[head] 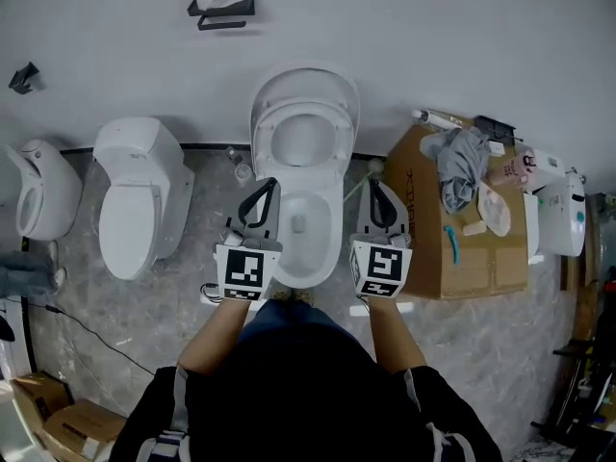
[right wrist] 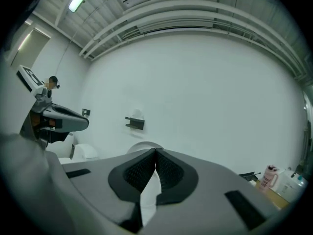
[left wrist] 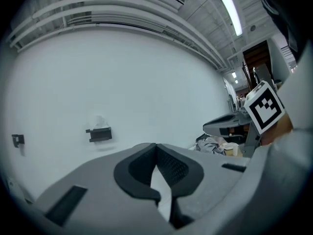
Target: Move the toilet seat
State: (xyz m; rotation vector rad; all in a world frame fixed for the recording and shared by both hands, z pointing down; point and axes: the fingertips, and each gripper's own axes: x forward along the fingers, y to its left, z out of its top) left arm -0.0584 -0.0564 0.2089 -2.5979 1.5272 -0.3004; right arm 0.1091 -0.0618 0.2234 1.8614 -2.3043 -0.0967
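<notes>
- The left tool [head: 269, 187] and the right tool [head: 374, 185] hang level with each other, one on each side of the white ceramic toilet bowl [head: 327, 250]. Neither touches it.
- Each tool's own view shows its ribbed black pads pinched tip to tip with nothing between them: left tool [left wrist: 156, 147], right tool [right wrist: 155, 153]. Neither is carrying or clamping anything.
- The white oval plastic toilet seat [head: 304, 106] stands raised beyond the bowl, folded back with its lid against the pale wall. The bowl's rim is bare.
- This fits two stages equally: the seat has been swung up and the tools have drawn clear, or it stands up waiting to be brought down. The pictures do not settle which.
- Whichever it is, I judge that handling this seat well means three things:
  - Spread the pads before contact, since tips pinched together like this cannot take the rim.
  - Grip the ring alone, not the lid behind it.
  - Follow the hinge's arc slowly, because smooth plastic slips and a dropped seat slams.
- Keeping one tool on each side, as they are now, helps avoid twisting the hinge.
- Above on the wall, a black paper holder [head: 221, 8] is well clear of the seat.
</notes>
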